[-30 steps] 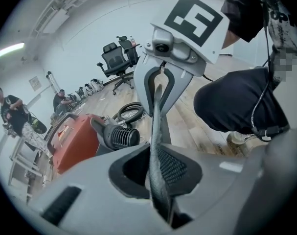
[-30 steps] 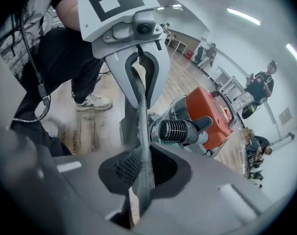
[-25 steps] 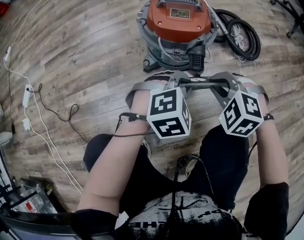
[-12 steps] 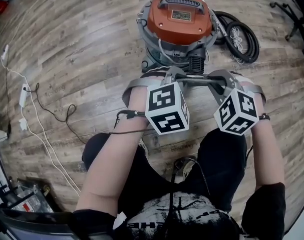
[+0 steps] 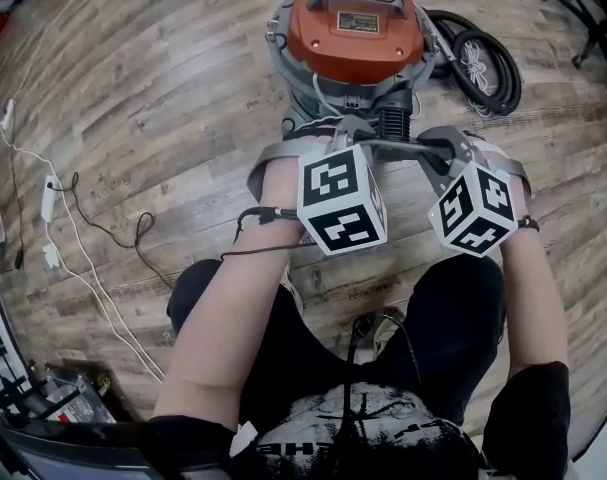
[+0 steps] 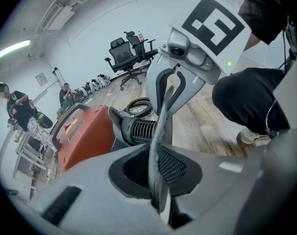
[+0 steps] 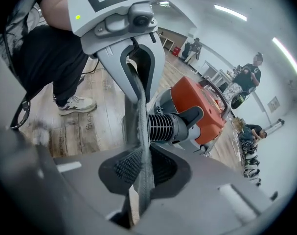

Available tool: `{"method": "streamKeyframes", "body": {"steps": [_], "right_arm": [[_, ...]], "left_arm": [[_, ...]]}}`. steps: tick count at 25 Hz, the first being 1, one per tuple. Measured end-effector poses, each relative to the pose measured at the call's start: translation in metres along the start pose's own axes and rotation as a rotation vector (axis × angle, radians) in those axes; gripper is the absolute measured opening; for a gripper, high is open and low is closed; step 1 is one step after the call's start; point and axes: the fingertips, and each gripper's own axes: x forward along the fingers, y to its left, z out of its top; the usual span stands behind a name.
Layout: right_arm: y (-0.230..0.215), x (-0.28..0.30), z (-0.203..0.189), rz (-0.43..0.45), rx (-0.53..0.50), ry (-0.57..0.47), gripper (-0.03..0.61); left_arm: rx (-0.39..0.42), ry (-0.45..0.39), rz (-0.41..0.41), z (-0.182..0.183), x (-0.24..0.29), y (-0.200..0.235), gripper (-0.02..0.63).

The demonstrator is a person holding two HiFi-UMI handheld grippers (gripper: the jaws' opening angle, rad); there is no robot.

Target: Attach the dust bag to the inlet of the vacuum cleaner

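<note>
The vacuum cleaner (image 5: 355, 30) stands on the wood floor, with an orange lid over a grey drum. Its black ribbed inlet (image 5: 391, 123) faces me. A thin grey dust bag edge (image 5: 395, 148) stretches flat between my two grippers, just in front of the inlet. My left gripper (image 5: 333, 140) is shut on the edge's left end (image 6: 157, 146). My right gripper (image 5: 438, 148) is shut on its right end (image 7: 140, 146). Both gripper views show the ribbed inlet (image 6: 143, 130) (image 7: 163, 127) close behind the strip. The rest of the bag is hidden.
A coiled black hose (image 5: 483, 63) lies right of the vacuum. A white power strip with cables (image 5: 51, 198) runs along the floor at left. A chair base (image 5: 593, 18) stands at top right. My legs and shoe (image 5: 383, 328) are below the grippers. People and office chairs (image 6: 128, 58) stand far back.
Both grippers, still holding the strip between them, have moved closer to the vacuum, so the strip now sits right at the ribbed inlet.
</note>
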Motion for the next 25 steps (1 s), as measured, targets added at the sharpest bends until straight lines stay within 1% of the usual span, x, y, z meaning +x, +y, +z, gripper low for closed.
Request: {"method": "streamKeyframes", "body": {"steps": [4,6,8,10,13,16,19,20,22,25], "right_arm": [[0.001,0.007,-0.011,-0.001,0.102,-0.027,0.032],[0.001,0.009,-0.014,-0.014,0.122,-0.028,0.032],[0.000,0.009,-0.014,-0.025,0.109,-0.031,0.032],[-0.004,0.005,-0.013,-0.031,0.073,-0.024,0.032],[-0.013,-0.002,-0.009,-0.031,-0.005,0.017,0.032],[-0.018,-0.008,0.005,-0.034,-0.084,0.045,0.034],[-0.024,-0.010,0.020,-0.036,-0.135,0.062,0.034],[-0.025,-0.009,0.021,-0.032,-0.138,0.064,0.034],[-0.026,-0.007,0.017,-0.021,-0.114,0.055,0.034],[-0.028,-0.005,0.002,-0.025,-0.031,0.029,0.032]], "left_arm": [[0.017,-0.018,0.003,0.012,0.001,0.005,0.037],[0.032,-0.027,0.009,0.016,0.001,0.006,0.037],[0.023,-0.042,0.017,0.016,0.001,0.006,0.037],[-0.013,-0.063,0.012,0.015,0.002,0.006,0.037],[-0.068,-0.081,-0.006,0.012,0.003,0.005,0.032],[-0.090,-0.038,-0.013,-0.003,0.006,0.004,0.028],[-0.090,0.005,-0.016,-0.014,0.013,0.008,0.031],[-0.086,0.010,-0.016,-0.015,0.014,0.010,0.031],[-0.078,-0.003,-0.012,-0.010,0.014,0.013,0.032],[-0.070,-0.053,-0.008,0.003,0.012,0.016,0.031]]}}
